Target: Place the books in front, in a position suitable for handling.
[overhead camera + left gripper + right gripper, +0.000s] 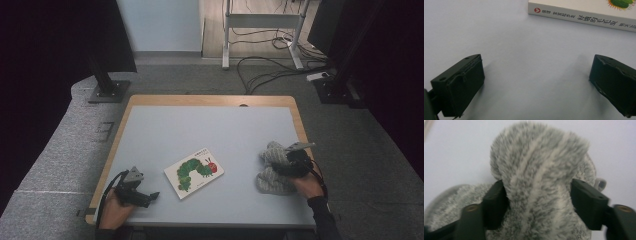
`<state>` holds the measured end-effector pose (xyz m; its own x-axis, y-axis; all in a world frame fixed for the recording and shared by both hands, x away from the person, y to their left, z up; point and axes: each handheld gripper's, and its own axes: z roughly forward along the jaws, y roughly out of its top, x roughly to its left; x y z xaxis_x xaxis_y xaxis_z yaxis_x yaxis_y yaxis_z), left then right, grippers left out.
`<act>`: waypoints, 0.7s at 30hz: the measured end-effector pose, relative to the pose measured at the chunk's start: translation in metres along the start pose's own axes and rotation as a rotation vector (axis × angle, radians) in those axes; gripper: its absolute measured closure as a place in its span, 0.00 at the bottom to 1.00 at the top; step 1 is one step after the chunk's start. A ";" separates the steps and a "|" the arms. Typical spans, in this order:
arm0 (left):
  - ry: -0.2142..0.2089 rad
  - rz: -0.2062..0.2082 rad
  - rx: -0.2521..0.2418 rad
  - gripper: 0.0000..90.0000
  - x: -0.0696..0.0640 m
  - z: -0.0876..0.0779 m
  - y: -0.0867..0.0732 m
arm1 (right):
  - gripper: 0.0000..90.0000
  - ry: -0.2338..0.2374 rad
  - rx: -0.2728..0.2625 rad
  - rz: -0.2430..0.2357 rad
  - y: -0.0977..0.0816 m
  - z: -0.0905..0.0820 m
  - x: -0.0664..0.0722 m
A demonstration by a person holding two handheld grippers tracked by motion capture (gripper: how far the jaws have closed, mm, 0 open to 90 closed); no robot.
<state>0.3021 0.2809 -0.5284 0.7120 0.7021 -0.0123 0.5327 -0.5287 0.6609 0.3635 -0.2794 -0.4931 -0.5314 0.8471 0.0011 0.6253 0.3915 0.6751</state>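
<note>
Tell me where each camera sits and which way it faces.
High view: above the person's side, looking forward and down on the table; both hands, left tool, right tool.
Left gripper view: on the left tool, along the tabletop at the book; jaws wide apart.
Right gripper view: on the right tool, jaws flanking the grey plush toy.
Shared: book, plush toy.

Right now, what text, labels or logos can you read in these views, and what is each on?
"好饿的毛毛虫": on the spine of the book, left gripper view.
Small characters beside the red round logo and at the spine's other end: too blurred to read.
Title line on the book's cover, high view: too small to read.
I see no other text.
</note>
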 end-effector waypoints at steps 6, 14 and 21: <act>0.000 0.001 0.001 0.00 0.000 0.000 0.000 | 0.15 -0.039 -0.030 -0.028 0.009 -0.010 0.002; 0.000 0.004 0.002 0.00 0.000 0.000 0.000 | 0.00 -0.059 -0.071 -0.058 0.025 -0.023 0.008; 0.001 0.005 0.004 0.00 0.000 0.000 0.000 | 0.00 -0.042 -0.082 -0.078 0.037 -0.022 0.017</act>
<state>0.3022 0.2807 -0.5281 0.7140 0.7001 -0.0085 0.5312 -0.5339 0.6579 0.3648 -0.2581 -0.4522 -0.5513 0.8301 -0.0841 0.5330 0.4279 0.7300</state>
